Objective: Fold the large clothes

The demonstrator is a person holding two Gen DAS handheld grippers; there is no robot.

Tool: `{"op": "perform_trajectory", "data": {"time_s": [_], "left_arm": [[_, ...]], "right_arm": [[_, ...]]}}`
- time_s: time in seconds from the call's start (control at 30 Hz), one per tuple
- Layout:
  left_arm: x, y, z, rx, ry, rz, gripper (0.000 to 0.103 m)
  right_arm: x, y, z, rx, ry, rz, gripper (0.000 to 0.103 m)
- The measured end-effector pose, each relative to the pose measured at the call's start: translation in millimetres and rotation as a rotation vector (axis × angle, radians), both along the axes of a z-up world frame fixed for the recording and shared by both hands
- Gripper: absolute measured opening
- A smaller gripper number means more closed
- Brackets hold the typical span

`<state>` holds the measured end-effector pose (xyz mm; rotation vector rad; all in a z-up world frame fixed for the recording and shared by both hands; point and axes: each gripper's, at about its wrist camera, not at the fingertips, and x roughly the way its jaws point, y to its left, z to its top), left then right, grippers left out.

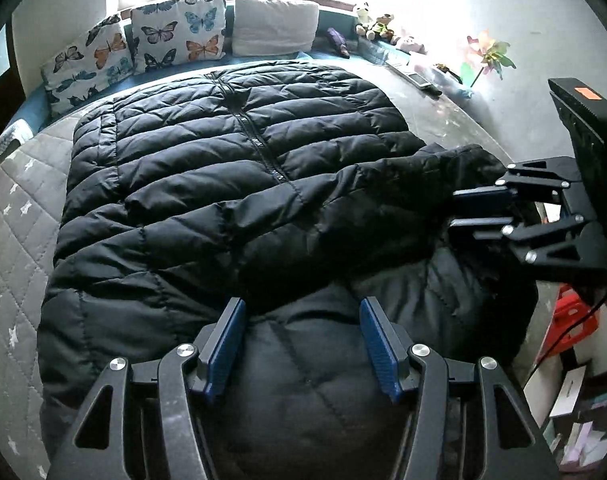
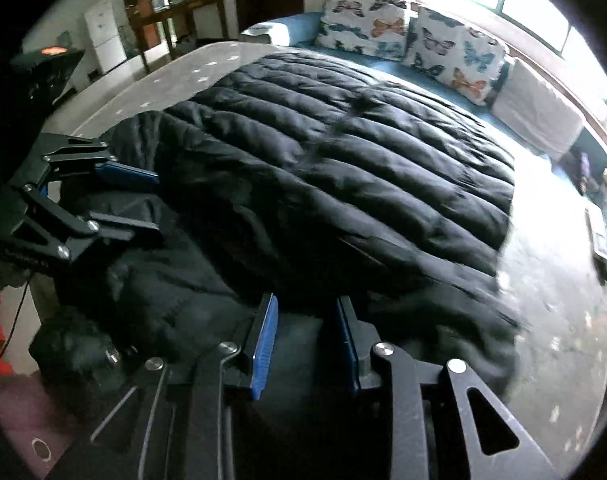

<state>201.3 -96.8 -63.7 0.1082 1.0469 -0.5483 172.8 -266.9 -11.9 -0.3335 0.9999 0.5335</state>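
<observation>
A large black quilted down jacket point(image 1: 223, 152) lies flat on the bed, zipper up; it also shows in the right wrist view point(image 2: 363, 168). One sleeve point(image 1: 343, 200) is folded across its front. My left gripper point(image 1: 301, 344) is open above the dark hood end, nothing between its blue pads; it shows at the left of the right wrist view point(image 2: 153, 204). My right gripper point(image 2: 307, 340) is partly open over the sleeve end, and in the left wrist view point(image 1: 455, 208) its fingers sit at the sleeve cuff with a small gap.
The grey star-patterned bedspread point(image 1: 11, 232) lies under the jacket. Butterfly pillows point(image 1: 175, 36) and a plain pillow point(image 1: 275, 24) line the back by the window. Soft toys point(image 1: 375, 24) and a pinwheel point(image 1: 491, 56) stand at the right. A wooden table point(image 2: 175, 12) stands beyond the bed.
</observation>
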Motion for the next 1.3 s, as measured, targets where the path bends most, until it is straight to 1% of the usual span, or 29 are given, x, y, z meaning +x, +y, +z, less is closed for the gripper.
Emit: {"op": "perform_trajectory", "data": {"time_s": [0.07, 0.13, 0.3, 0.37, 0.47, 0.53, 0.67, 0.77, 0.87, 0.93, 0.97, 1.03, 1.1, 1.13, 1.2, 1.3], "left_arm": [[1, -4, -2, 0.004, -0.003, -0.008, 0.062], [2, -5, -3, 0.005, -0.004, -0.013, 0.062], [7, -9, -8, 0.006, 0.012, -0.020, 0.064], [10, -11, -11, 0.012, 0.014, -0.026, 0.064], [14, -11, -12, -0.001, 0.028, -0.028, 0.066], [15, -10, -11, -0.009, 0.042, -0.028, 0.066], [16, -4, -4, -0.029, 0.081, -0.027, 0.066], [12, 3, 4, -0.036, 0.093, -0.023, 0.066], [2, 12, 17, -0.020, 0.075, -0.007, 0.066], [-10, 22, 25, -0.024, 0.060, 0.002, 0.066], [-15, 25, 28, -0.027, 0.055, 0.004, 0.066], [-28, 33, 31, -0.030, 0.049, 0.006, 0.066], [-36, 40, 31, -0.031, 0.055, 0.009, 0.066], [-42, 44, 31, -0.033, 0.062, 0.009, 0.066], [-54, 49, 32, -0.026, 0.063, 0.008, 0.066], [-80, 54, 38, -0.023, 0.058, -0.015, 0.066]], "right_arm": [[2, -13, -3, -0.009, 0.009, -0.030, 0.033], [6, -23, -10, 0.006, 0.033, -0.056, 0.033], [14, -23, -27, 0.011, 0.057, -0.058, 0.033], [16, -25, -32, 0.028, 0.060, -0.060, 0.033], [15, -29, -34, 0.055, 0.059, -0.064, 0.033], [15, -28, -34, 0.054, 0.058, -0.065, 0.033], [12, -22, -30, 0.003, 0.045, -0.052, 0.033], [10, -21, -20, -0.021, 0.037, -0.051, 0.033], [9, -23, -10, -0.011, 0.038, -0.072, 0.033], [4, -22, -7, -0.047, 0.020, -0.062, 0.034], [-2, -21, -6, -0.077, -0.009, -0.052, 0.034], [-3, -22, -11, -0.096, -0.017, -0.055, 0.036], [-1, -24, -24, -0.100, 0.011, -0.066, 0.036], [-2, -22, -25, -0.116, -0.001, -0.055, 0.036], [-3, -21, -17, -0.123, -0.006, -0.065, 0.036], [-10, -24, 9, -0.078, -0.045, -0.060, 0.037]]}}
